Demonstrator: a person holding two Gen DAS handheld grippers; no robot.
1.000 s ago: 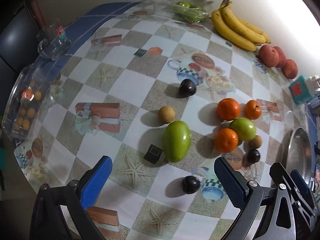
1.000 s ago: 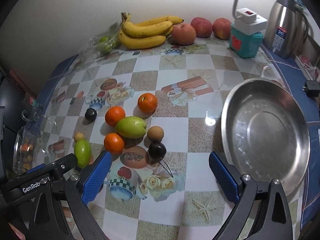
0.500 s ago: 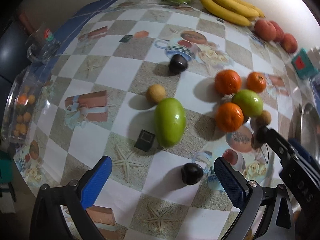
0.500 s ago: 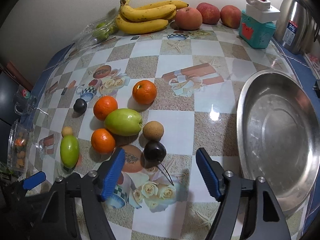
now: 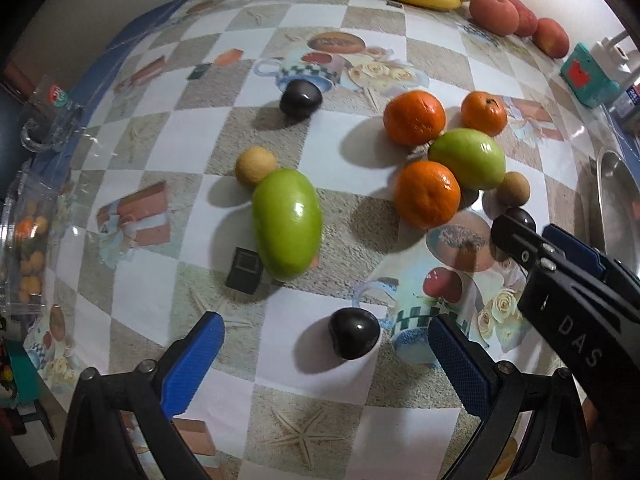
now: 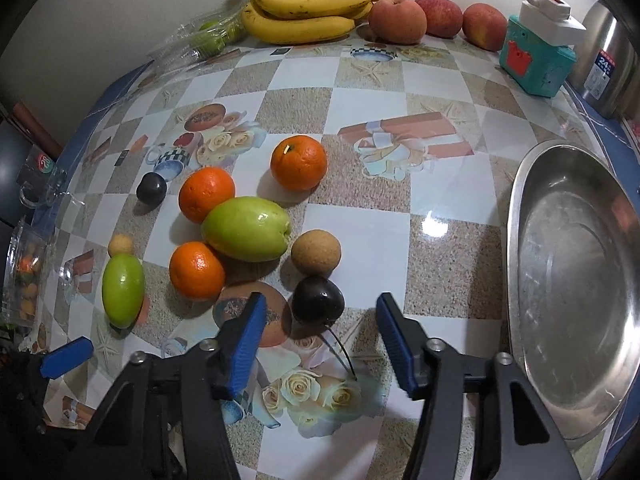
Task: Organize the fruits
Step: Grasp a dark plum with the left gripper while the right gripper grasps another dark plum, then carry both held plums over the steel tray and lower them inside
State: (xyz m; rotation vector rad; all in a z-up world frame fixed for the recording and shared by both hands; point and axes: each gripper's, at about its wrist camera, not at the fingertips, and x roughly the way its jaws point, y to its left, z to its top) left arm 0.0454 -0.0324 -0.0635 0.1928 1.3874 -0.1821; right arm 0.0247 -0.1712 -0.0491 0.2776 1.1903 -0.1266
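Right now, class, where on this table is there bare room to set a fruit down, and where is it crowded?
Free: the cloth between the lone orange and the bowl, and the strip between that orange and the bananas. Crowded: around the green fruit, where oranges, a brown ball and a cherry sit close together.

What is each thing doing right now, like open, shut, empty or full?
Left tongs: open, holding nothing.
Right tongs: open, holding nothing.
Stemmed cherry: loose on the table, between the right tongs.
Steel bowl: empty.
Clear box: holds small orange fruit.
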